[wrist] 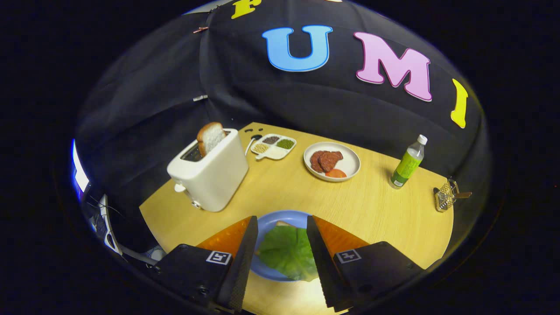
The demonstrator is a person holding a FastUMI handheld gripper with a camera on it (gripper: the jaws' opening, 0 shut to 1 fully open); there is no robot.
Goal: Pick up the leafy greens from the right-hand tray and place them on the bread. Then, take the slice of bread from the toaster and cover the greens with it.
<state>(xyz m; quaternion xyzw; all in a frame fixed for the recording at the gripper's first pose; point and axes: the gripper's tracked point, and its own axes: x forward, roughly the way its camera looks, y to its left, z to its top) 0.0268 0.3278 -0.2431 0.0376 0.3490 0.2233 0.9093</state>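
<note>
My fingers (280,223) are apart, holding nothing, straddling the greens (286,251), which lie flat on the bread (283,224) on the plate (267,223). First step looks done. Toast (211,136) stands in the toaster (210,175) at 11 o'clock, top exposed for gripping.

Recording booth, black cloth wall (153,109), table (372,205)
</note>
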